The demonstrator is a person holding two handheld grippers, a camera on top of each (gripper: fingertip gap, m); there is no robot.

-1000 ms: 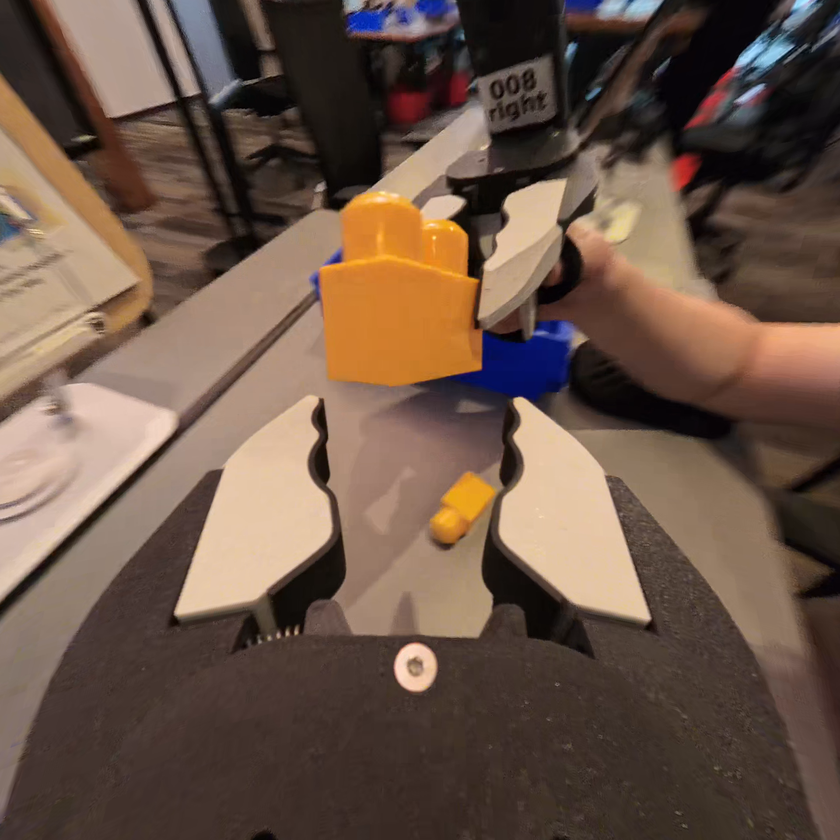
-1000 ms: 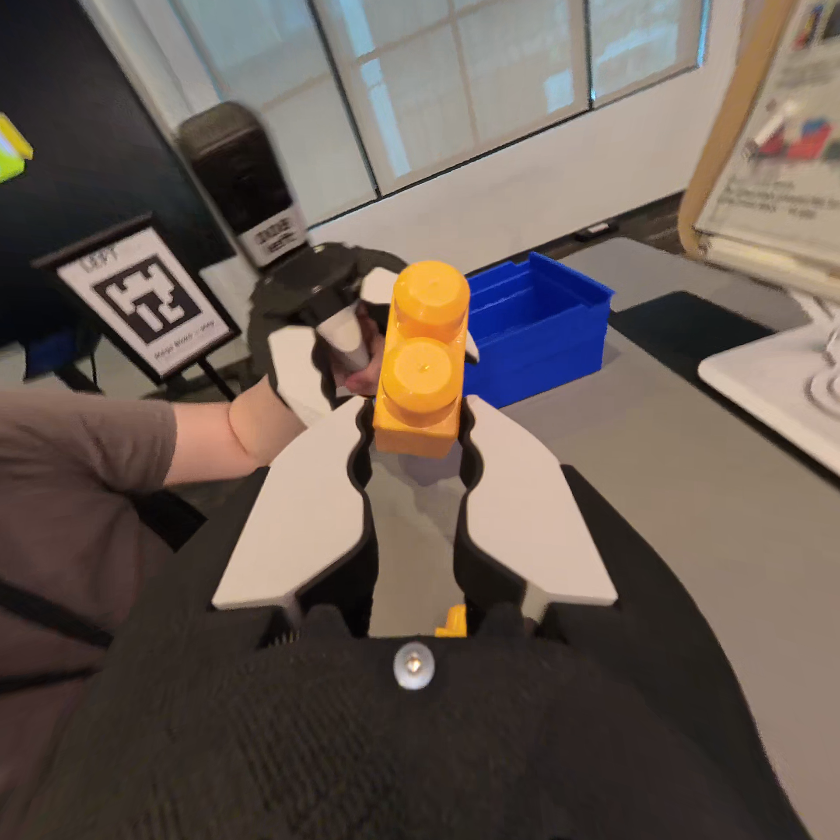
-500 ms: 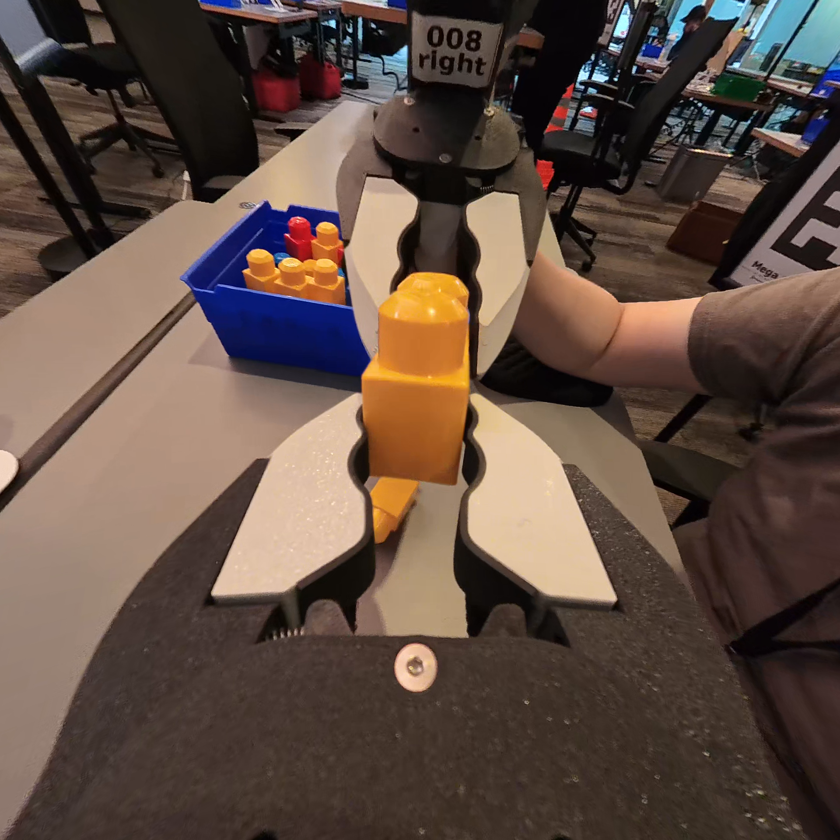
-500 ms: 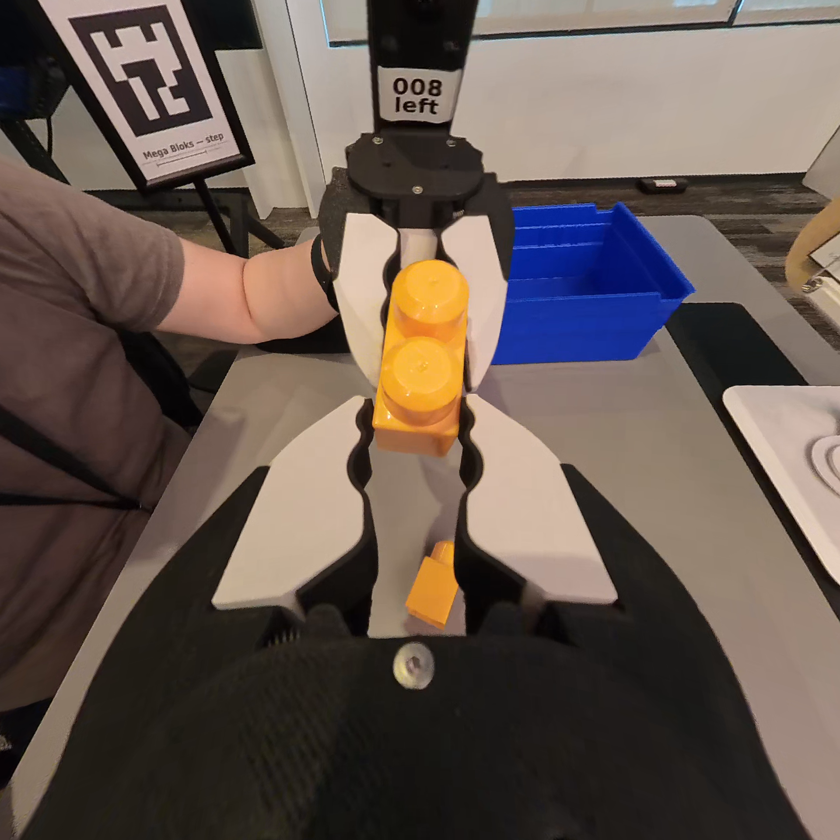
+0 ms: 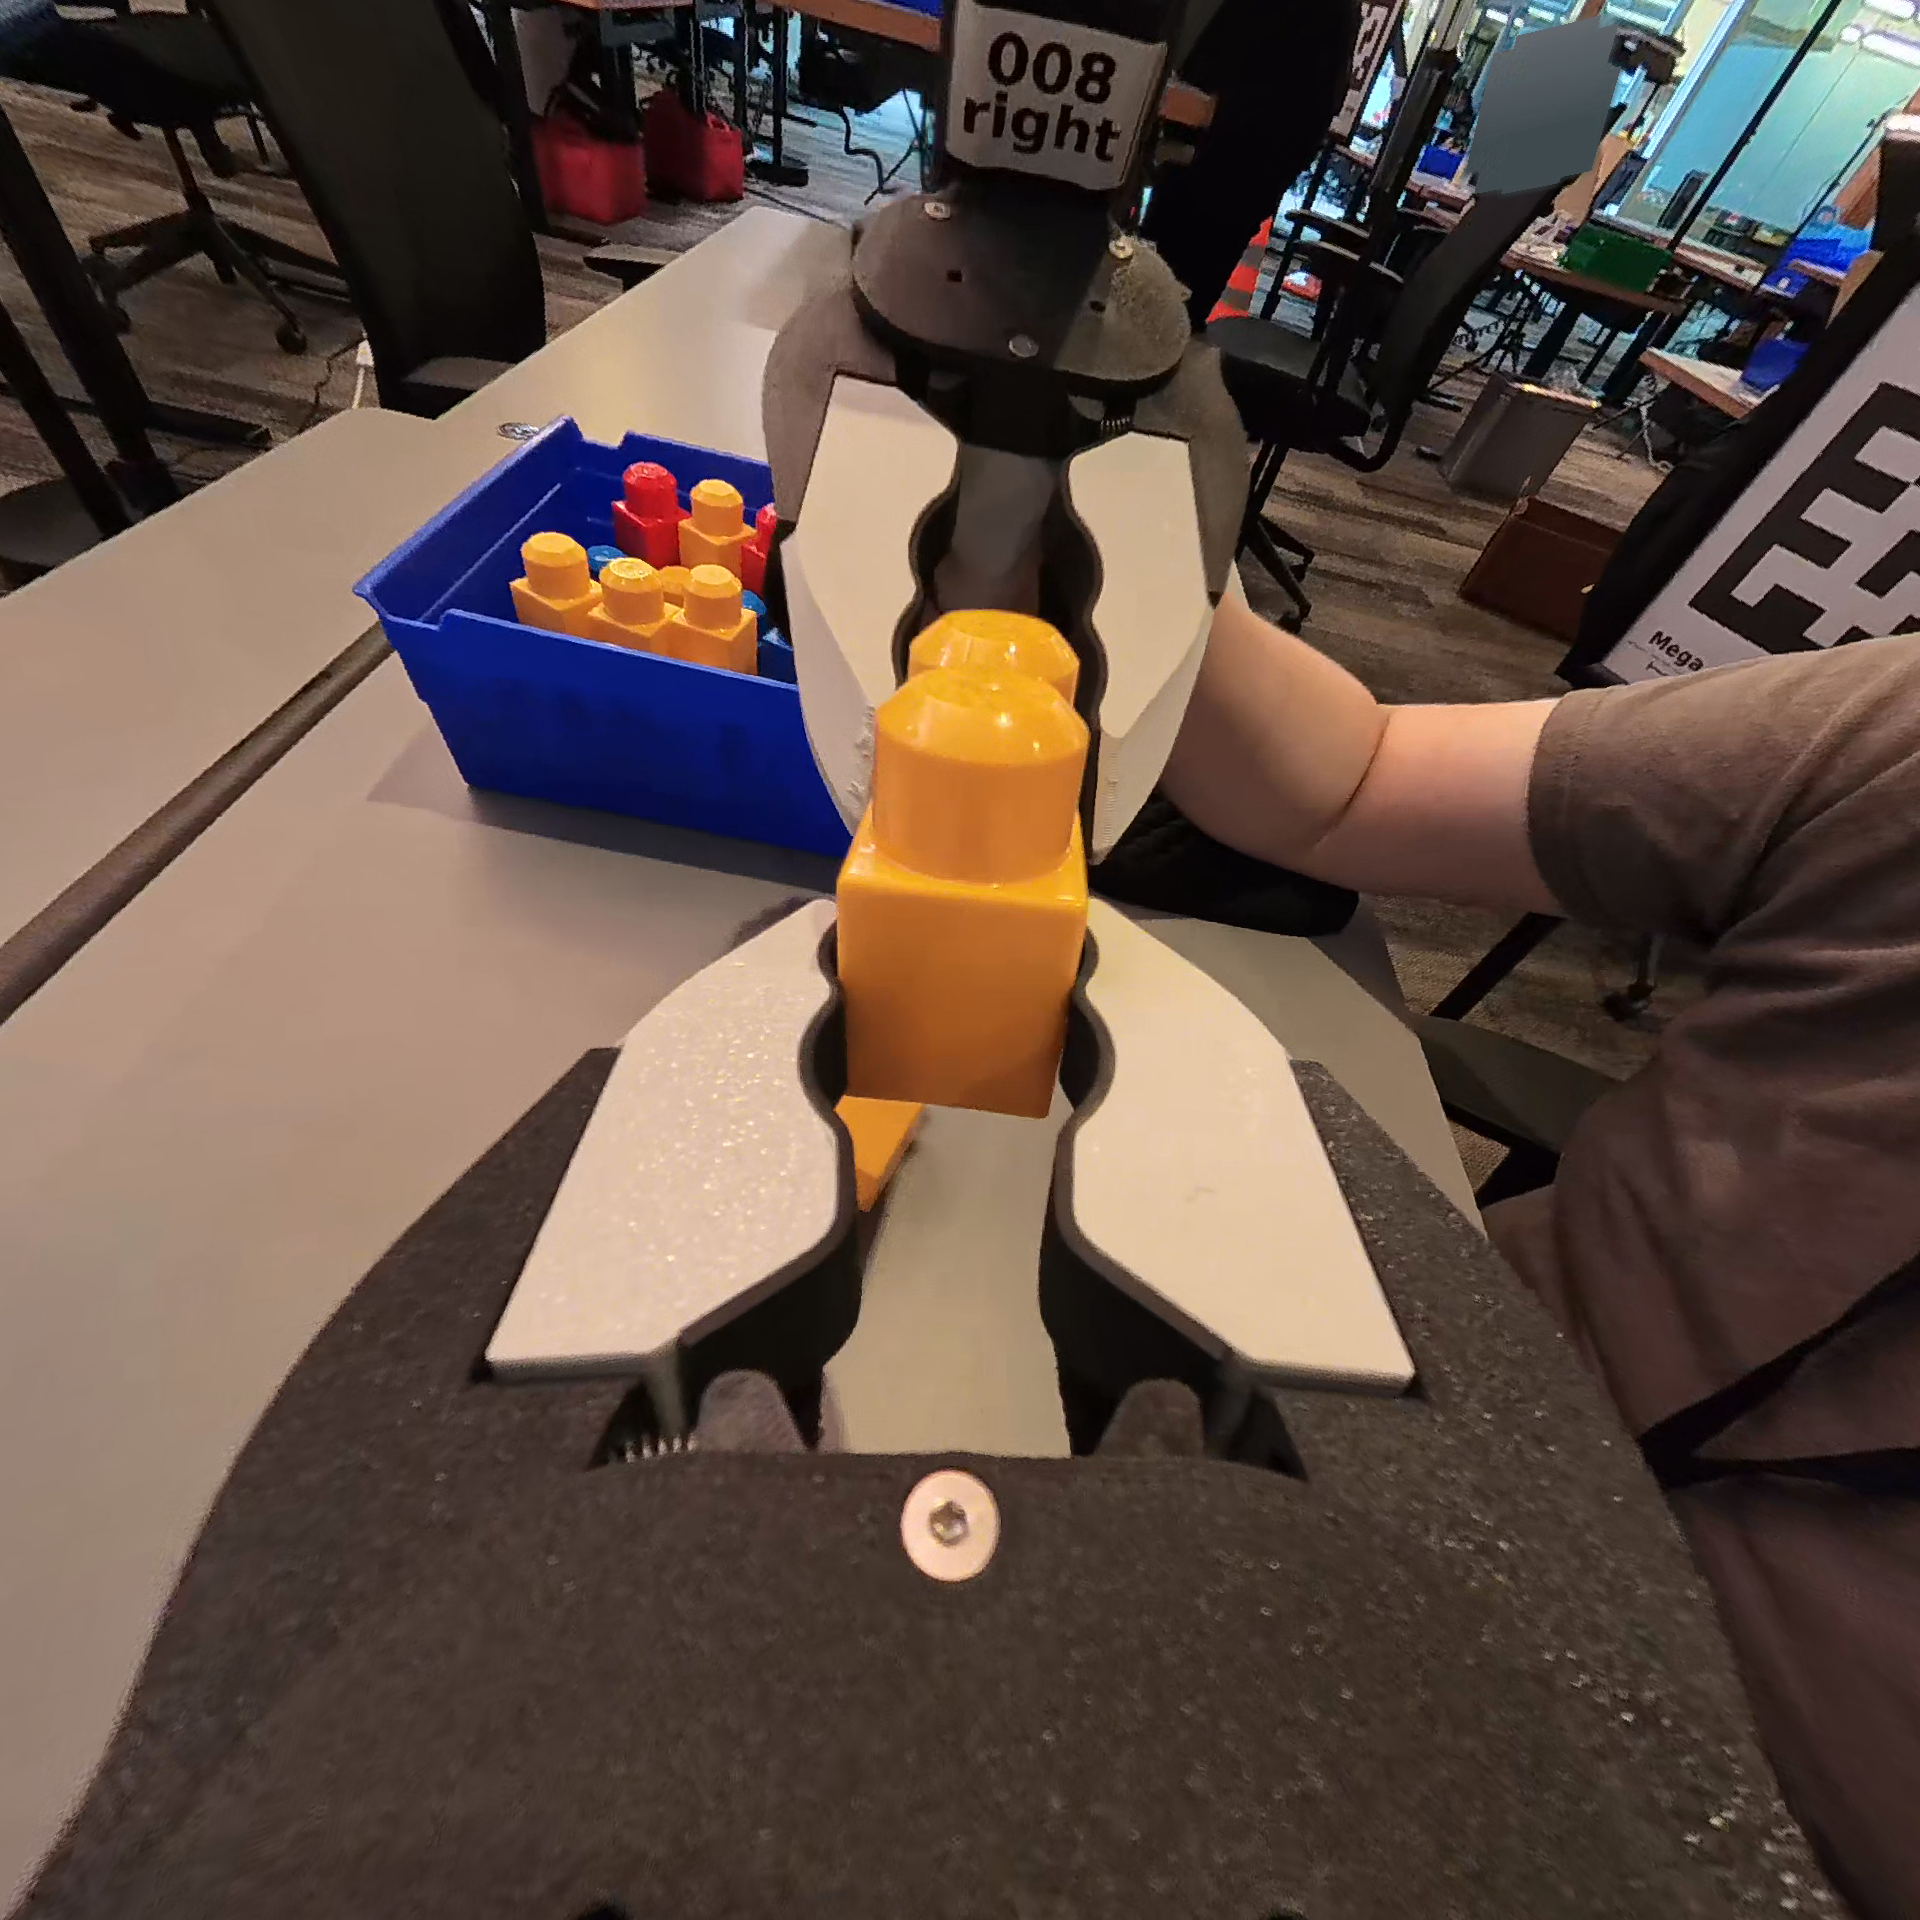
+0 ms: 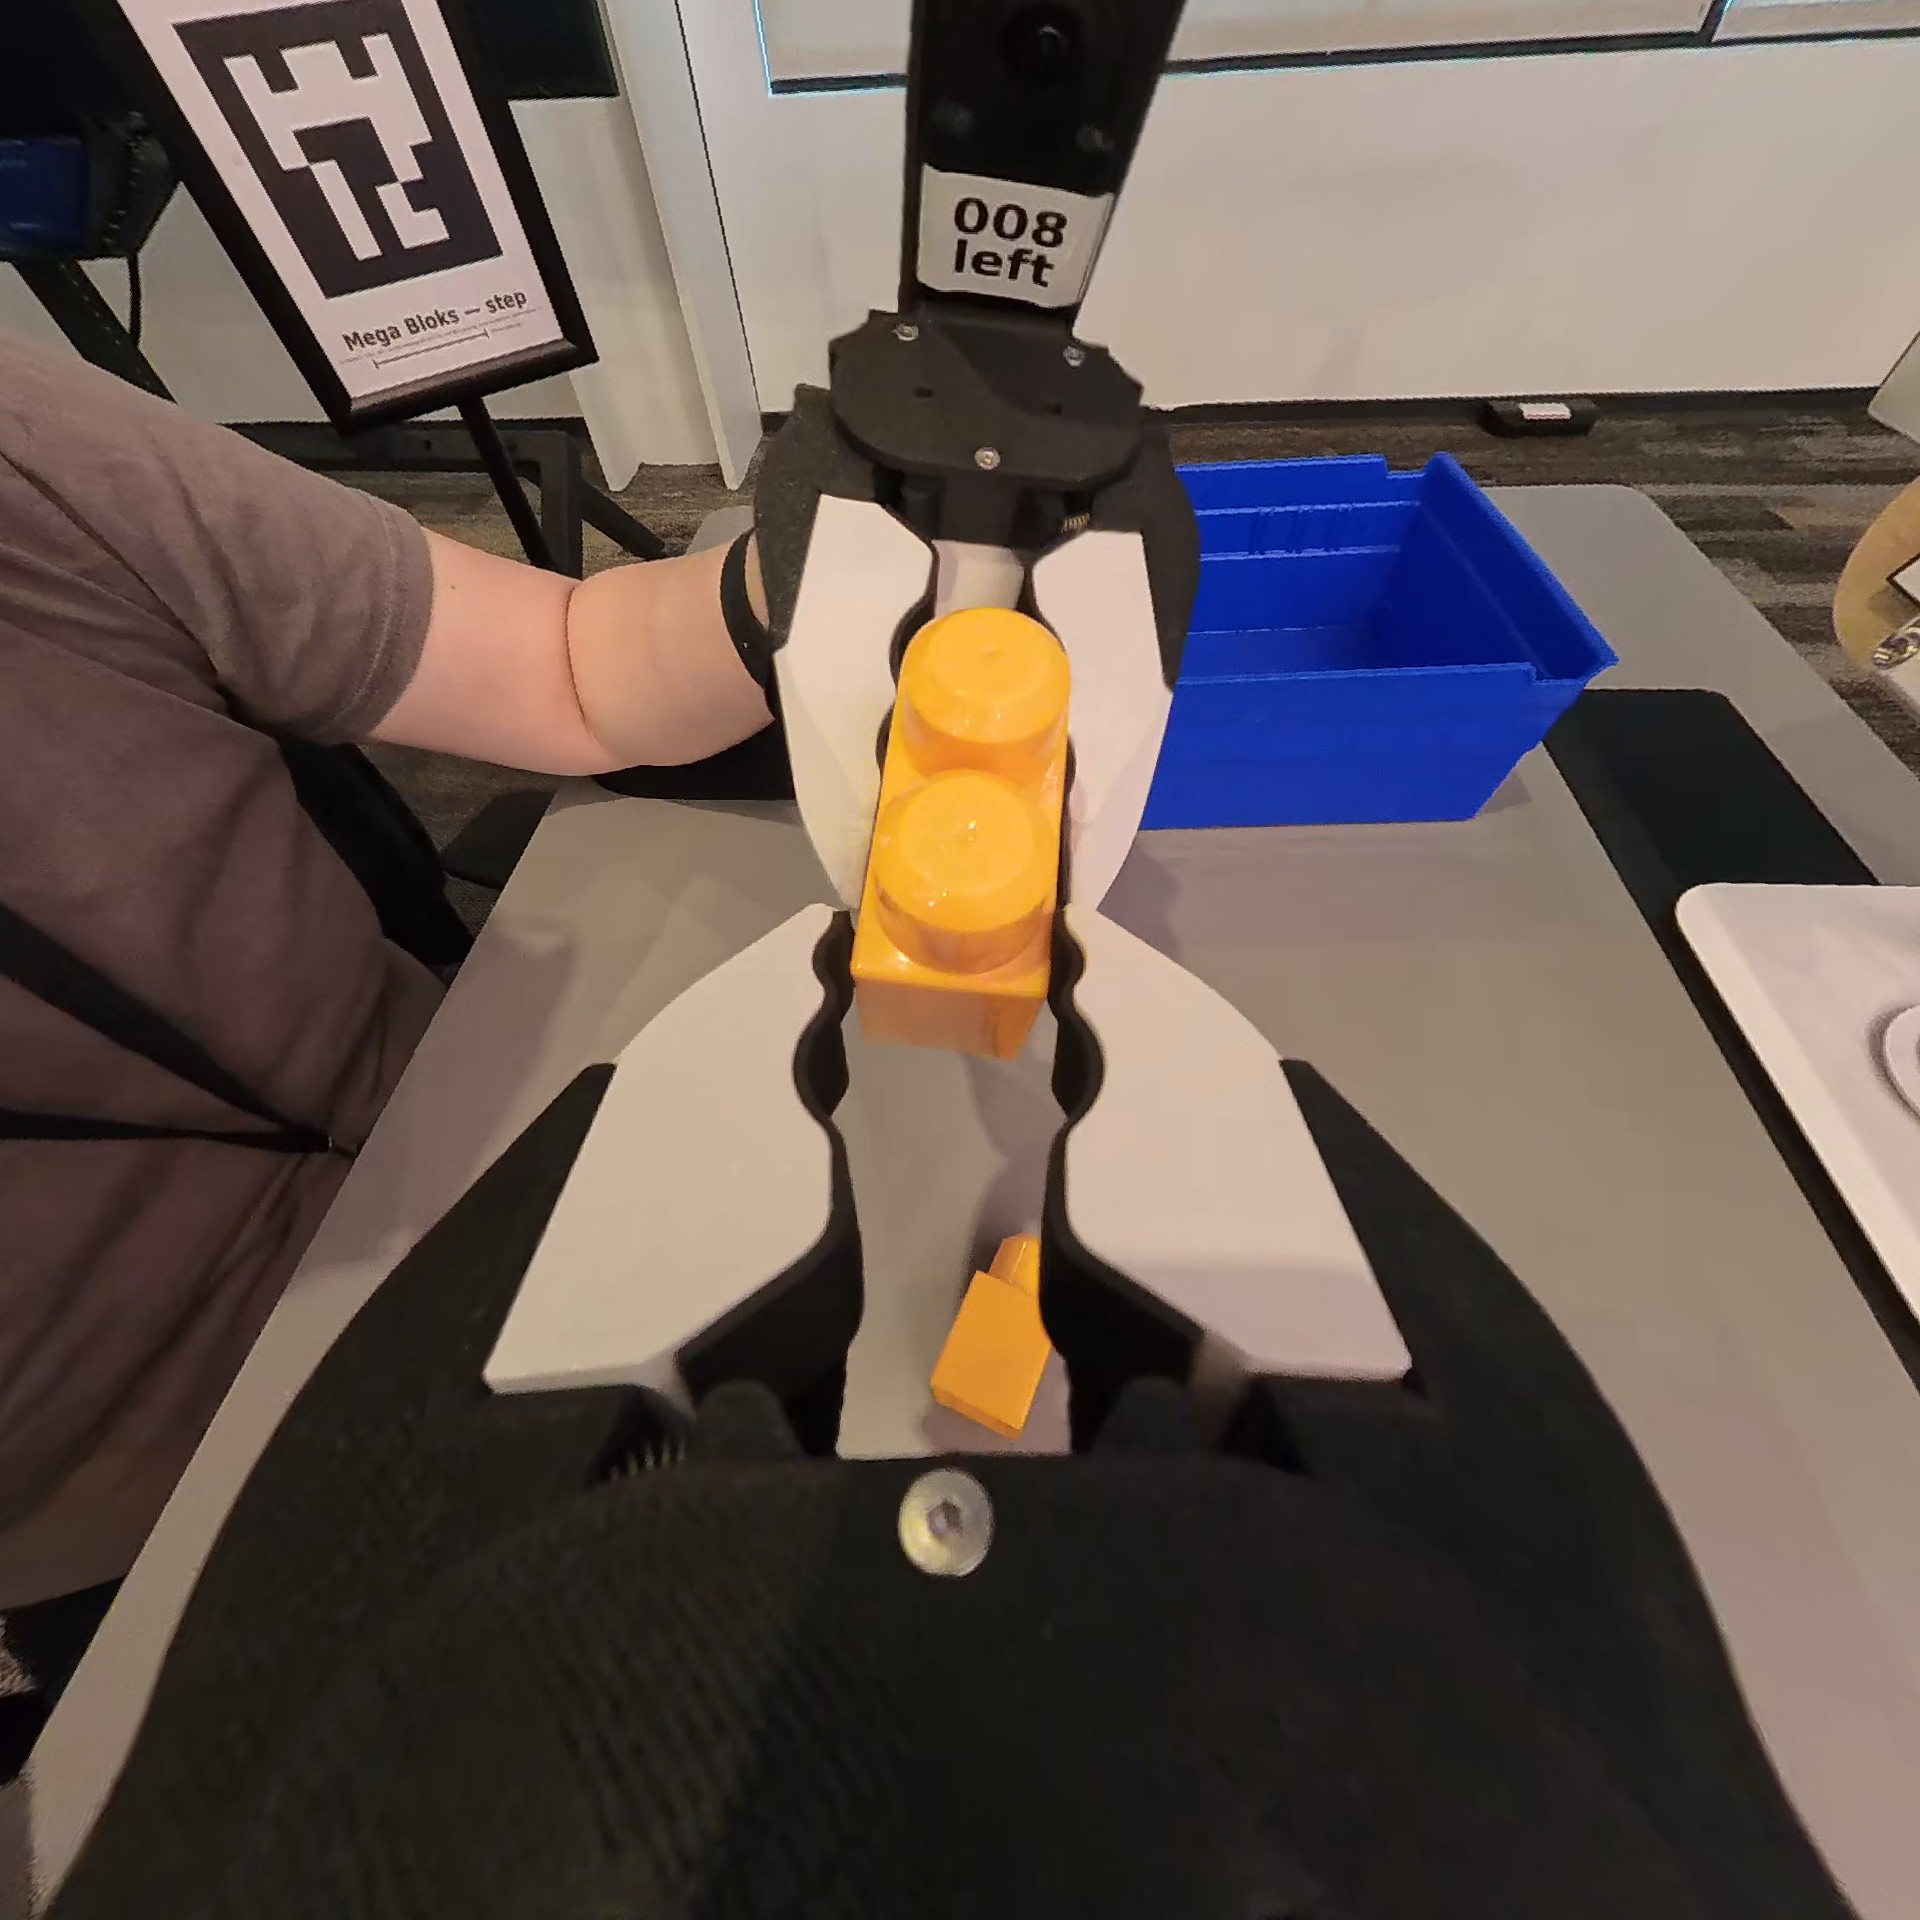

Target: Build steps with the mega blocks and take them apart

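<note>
1. The small block [image 6: 992, 1340], orange, lies on its side on the surface [image 5: 260, 1039] directly under the big block, between the right claw's [image 6: 951, 997] fingers in the right wrist view. It is where it was a second ago.
2. The big block [image 5: 961, 987], an orange two-stud piece, hangs in the air above the small block. A second ago only the right claw had it; now both claws meet on it nose to nose.
3. The left claw [image 5: 956, 977], wide and empty a second ago, is now narrowed onto the end of the big block nearest it. The right claw is clamped narrow on the far end.
4. My read: this is a handover or a shared grip. It looks set for steadying the big block before pressing it onto the small block, so the steps are barely begun.
5. Beyond the big block, on its left in the left wrist view, the blue bin [image 5: 582, 717] holds more orange and red blocks.
</note>
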